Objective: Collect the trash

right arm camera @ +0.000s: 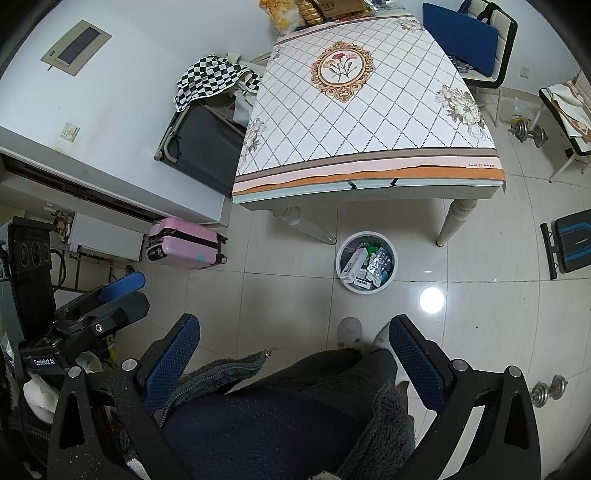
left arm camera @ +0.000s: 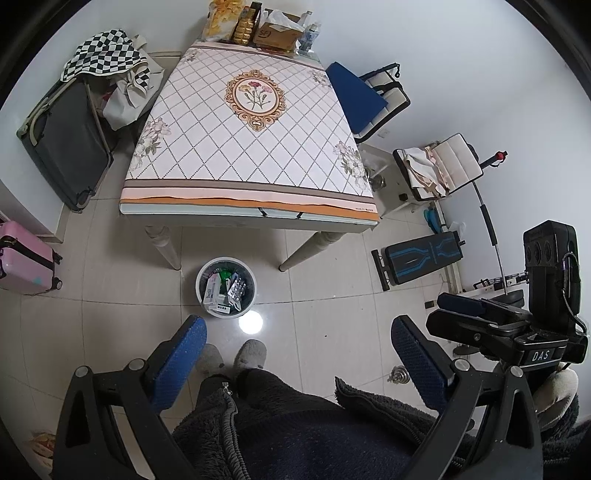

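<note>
floor tiles take up most of what i see from here, pale and glossy with a lamp glare, and no loose litter shows on them near the person's slippers. next in size, the surface (left arm camera: 251,122) with its diamond-pattern cloth looks bare across the middle and front; only a cluster of boxes and bags (left arm camera: 258,26) sits at the far edge against the wall, and i cannot tell whether any of that counts as rubbish. below the surface's front edge, between its two front legs, stands the trash bin (left arm camera: 226,291), a small round white bucket already holding cartons (right arm camera: 352,267) and a blister pack (right arm camera: 378,264). judging by that, the collecting seems largely done, with perhaps nothing left but a check of the far clutter.

both tools are held back near the person's lap, well apart from the bin. the left gripper (left arm camera: 297,363) has its blue pads spread wide with nothing between them; the bin lies ahead of it on the floor, slightly left of centre. the right gripper (right arm camera: 293,363) is likewise spread and empty, the bin ahead and a little to its right.
</note>
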The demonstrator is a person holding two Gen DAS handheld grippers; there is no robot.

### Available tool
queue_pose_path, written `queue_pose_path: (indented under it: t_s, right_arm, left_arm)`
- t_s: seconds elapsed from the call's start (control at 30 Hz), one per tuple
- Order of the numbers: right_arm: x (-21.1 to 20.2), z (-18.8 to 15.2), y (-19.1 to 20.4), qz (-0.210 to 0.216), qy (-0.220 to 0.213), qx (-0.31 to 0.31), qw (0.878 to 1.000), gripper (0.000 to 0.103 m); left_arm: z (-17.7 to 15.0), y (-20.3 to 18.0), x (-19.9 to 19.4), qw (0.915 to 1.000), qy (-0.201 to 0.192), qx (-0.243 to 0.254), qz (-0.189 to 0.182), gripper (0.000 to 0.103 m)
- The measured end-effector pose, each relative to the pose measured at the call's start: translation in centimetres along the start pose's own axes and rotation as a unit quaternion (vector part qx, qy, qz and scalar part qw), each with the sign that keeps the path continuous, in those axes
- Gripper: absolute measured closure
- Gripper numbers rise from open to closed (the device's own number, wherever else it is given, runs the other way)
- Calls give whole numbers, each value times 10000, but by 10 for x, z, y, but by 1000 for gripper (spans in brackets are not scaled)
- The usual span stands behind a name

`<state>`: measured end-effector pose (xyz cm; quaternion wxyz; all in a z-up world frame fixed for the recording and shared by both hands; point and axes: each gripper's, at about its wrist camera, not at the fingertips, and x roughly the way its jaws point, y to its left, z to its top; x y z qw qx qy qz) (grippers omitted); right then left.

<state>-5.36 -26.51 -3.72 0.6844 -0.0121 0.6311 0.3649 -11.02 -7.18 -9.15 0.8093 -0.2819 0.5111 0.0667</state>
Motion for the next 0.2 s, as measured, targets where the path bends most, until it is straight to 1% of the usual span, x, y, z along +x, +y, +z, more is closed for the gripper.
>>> queue_pose_path:
  t_s: [0.2]
  right_arm:
    - [-1, -1, -1, 14, 12, -37, 10000, 0]
  left_arm:
    - [-3, 0, -3, 10000, -61, -11, 6, 1]
